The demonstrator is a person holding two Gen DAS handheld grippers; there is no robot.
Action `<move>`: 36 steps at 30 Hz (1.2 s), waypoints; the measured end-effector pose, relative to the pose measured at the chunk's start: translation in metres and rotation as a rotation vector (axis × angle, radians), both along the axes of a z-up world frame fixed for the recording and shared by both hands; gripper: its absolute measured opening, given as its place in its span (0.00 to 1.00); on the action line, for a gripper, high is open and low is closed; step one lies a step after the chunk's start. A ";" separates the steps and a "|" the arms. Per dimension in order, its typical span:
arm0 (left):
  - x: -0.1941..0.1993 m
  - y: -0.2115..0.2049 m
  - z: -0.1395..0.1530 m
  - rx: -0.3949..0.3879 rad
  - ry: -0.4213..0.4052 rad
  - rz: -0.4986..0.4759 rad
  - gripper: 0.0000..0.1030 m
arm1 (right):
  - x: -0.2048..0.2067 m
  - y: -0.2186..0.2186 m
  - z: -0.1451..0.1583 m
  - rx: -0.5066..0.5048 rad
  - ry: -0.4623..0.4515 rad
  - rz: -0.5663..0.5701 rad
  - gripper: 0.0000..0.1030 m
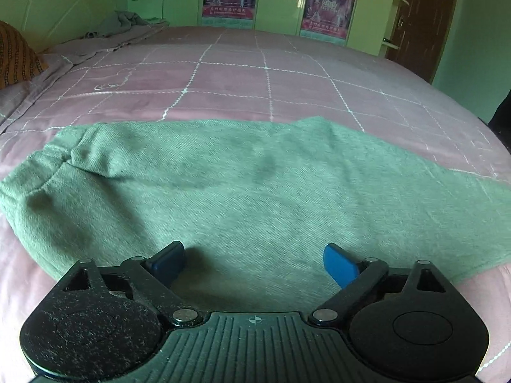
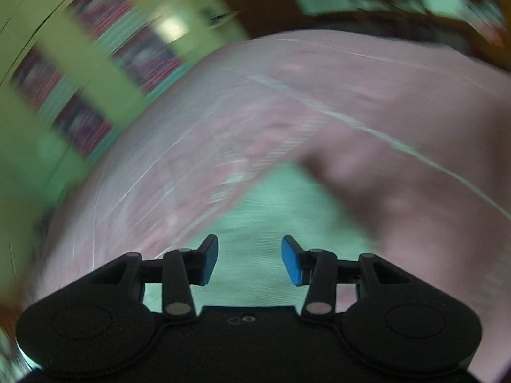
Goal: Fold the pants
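On the pink checked bedspread (image 1: 242,73) the green pants (image 1: 223,185) lie flat, already doubled into one long band from the bunched end at the left to the narrow end at the right. The left gripper (image 1: 254,263) hangs over their near edge, jaws wide and empty. The right gripper (image 2: 250,260), in a blurred view, is parted over green cloth, gripping nothing; the crosswise folds look still to come.

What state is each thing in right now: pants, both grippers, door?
pants: lying flat on the bed, held by nothing.
left gripper: open wide, fingers empty above the pants.
right gripper: open, nothing between its fingers; view blurred.
door: looks closed.
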State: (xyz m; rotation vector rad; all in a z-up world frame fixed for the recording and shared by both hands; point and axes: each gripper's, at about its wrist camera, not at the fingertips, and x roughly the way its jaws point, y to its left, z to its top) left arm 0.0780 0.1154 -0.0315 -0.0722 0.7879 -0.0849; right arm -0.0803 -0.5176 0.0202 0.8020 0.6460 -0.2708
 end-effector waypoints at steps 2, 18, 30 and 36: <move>-0.001 -0.006 -0.002 0.020 0.003 0.003 0.91 | -0.007 -0.018 -0.022 0.098 0.023 -0.027 0.44; -0.004 -0.009 -0.001 0.014 0.016 0.029 0.92 | 0.018 0.000 -0.034 0.133 -0.213 0.019 0.09; -0.004 0.013 0.021 0.037 -0.026 0.082 0.92 | 0.046 0.004 -0.054 0.060 0.001 -0.038 0.14; 0.000 0.023 0.025 0.068 -0.004 0.082 0.92 | 0.066 0.045 -0.009 -0.124 -0.039 0.025 0.14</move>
